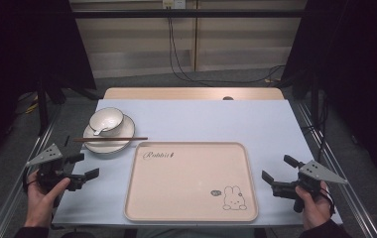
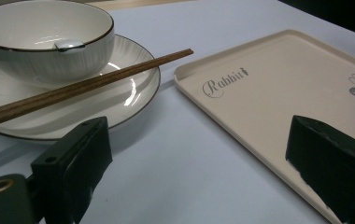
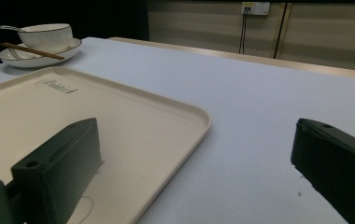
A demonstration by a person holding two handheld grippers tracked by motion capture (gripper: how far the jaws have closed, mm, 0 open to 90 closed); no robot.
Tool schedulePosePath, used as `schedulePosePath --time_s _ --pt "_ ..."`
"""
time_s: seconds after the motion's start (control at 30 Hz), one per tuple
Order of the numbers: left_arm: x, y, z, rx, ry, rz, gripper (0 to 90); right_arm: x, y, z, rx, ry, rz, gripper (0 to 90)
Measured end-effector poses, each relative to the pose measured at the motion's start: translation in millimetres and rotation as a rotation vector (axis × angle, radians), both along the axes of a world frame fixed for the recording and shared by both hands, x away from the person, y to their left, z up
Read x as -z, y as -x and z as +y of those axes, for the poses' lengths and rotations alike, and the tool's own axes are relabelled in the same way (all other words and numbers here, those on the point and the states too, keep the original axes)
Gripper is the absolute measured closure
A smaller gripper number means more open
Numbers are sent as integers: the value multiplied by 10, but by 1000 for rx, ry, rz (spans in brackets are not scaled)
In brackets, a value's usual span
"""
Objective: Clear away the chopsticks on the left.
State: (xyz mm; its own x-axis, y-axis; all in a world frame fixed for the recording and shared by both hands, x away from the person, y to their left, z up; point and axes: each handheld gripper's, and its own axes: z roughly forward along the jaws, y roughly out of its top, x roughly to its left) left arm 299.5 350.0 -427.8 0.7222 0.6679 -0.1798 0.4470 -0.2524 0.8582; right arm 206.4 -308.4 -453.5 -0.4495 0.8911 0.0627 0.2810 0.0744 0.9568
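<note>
Wooden chopsticks (image 2: 80, 86) loose across plate (image 2: 133, 100) | my left tool (image 1: 80, 171), right tool (image 1: 277, 174) released, empty | bumping could roll them off

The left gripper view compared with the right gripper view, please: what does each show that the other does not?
Left gripper view alone: the bowl's inside with a spoon handle tip at its rim, seen close up.

Right gripper view alone: the wall socket, its cables and the table's far wooden edge.

Both: plate, chopsticks, the beige tray, and each tool's own open jaws.
</note>
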Motion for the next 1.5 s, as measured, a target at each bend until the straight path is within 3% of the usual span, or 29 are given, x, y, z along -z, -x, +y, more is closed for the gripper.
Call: schedulePosePath --time_s 0.13,0.37,0.57,0.8,0.97,1.13,1.27,1.5 --pt "14 -194 56 60 -18 7 55 0 0 -1 0 0 -1 13" --pt "20 -389 87 104 -76 -12 94 0 2 2 4 2 -1 13" --pt "12 -639 130 140 -145 -55 211 -1 1 7 0 6 2 15" --pt "69 -864 165 158 -198 -50 333 -1 3 5 -1 6 0 15" --pt "149 -960 171 191 -227 -90 405 0 7 8 -1 7 -1 16" --pt "169 -1012 147 194 -270 -88 519 1 7 9 -1 9 -1 16" --pt "163 -1081 132 177 -297 -89 548 0 6 8 -2 10 1 16" --pt "202 -1137 106 200 -332 -89 606 0 9 7 0 6 0 16"
